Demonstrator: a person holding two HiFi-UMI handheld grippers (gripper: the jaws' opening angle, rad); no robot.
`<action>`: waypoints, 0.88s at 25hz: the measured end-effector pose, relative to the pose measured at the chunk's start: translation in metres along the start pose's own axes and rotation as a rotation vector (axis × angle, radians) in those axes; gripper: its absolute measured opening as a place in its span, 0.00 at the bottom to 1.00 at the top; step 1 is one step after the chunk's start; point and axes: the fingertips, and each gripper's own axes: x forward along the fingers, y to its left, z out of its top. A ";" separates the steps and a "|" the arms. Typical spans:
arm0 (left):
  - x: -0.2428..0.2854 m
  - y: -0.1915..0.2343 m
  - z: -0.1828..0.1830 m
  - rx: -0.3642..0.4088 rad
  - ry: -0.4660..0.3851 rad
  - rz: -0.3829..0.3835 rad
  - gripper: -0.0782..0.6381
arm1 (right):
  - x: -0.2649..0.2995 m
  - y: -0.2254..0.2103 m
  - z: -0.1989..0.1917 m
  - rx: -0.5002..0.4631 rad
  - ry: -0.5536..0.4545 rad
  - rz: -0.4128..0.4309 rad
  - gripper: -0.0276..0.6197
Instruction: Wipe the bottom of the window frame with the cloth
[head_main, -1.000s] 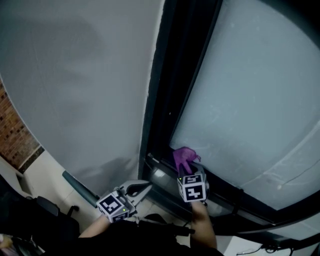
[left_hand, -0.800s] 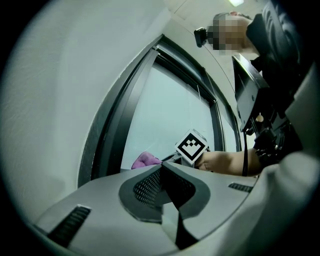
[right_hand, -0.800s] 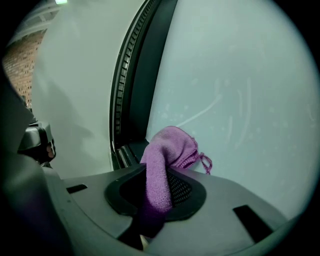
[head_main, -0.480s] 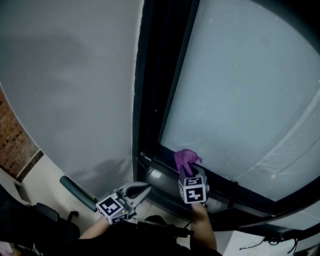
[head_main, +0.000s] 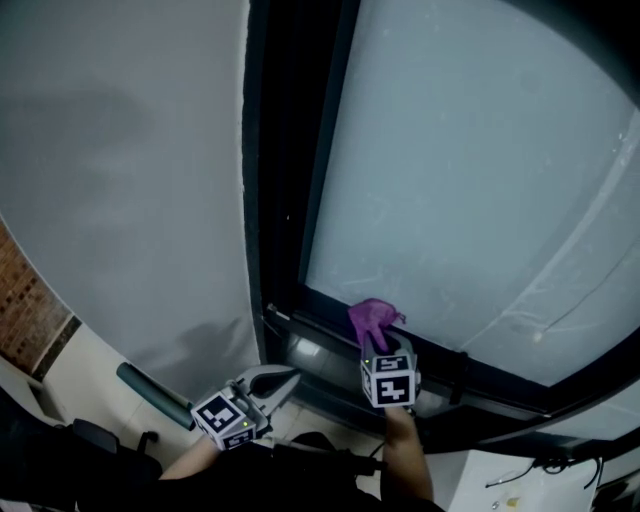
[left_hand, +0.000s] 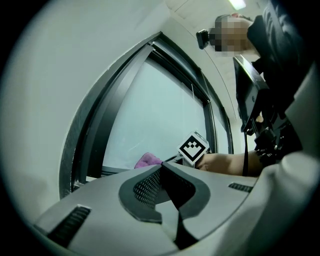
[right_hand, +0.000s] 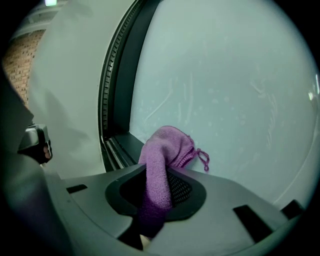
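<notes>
A purple cloth (head_main: 372, 320) (right_hand: 167, 145) is pinched in my right gripper (head_main: 375, 345) (right_hand: 159, 172), which is shut on it. Its bunched end rests against the dark bottom rail of the window frame (head_main: 480, 375) (right_hand: 125, 142), just under the frosted glass (head_main: 470, 180). The cloth's tail hangs down between the jaws. My left gripper (head_main: 288, 376) (left_hand: 162, 167) hovers lower left of the rail, shut with nothing in it. From the left gripper view the cloth (left_hand: 148, 160) and the right gripper's marker cube (left_hand: 194, 147) show beyond its tips.
A white wall (head_main: 120, 200) runs left of the dark upright frame post (head_main: 290, 150). A strip of brick (head_main: 25, 300) lies at the far left. A dark green tube (head_main: 150, 392) sits below the wall. Cables (head_main: 520, 485) lie at the lower right.
The cloth and right gripper have slid a little rightwards along the bottom rail, away from the frame corner. The head view has shifted, and the left gripper has kept its place.
</notes>
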 end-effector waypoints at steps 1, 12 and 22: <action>0.002 -0.002 0.000 -0.002 0.003 -0.010 0.11 | -0.002 -0.003 -0.002 0.012 -0.002 -0.005 0.16; 0.032 -0.006 0.006 0.024 -0.021 -0.099 0.11 | -0.018 -0.033 -0.019 0.039 0.010 -0.086 0.16; 0.057 -0.014 0.004 0.018 0.001 -0.193 0.11 | -0.034 -0.053 -0.032 0.088 0.011 -0.176 0.16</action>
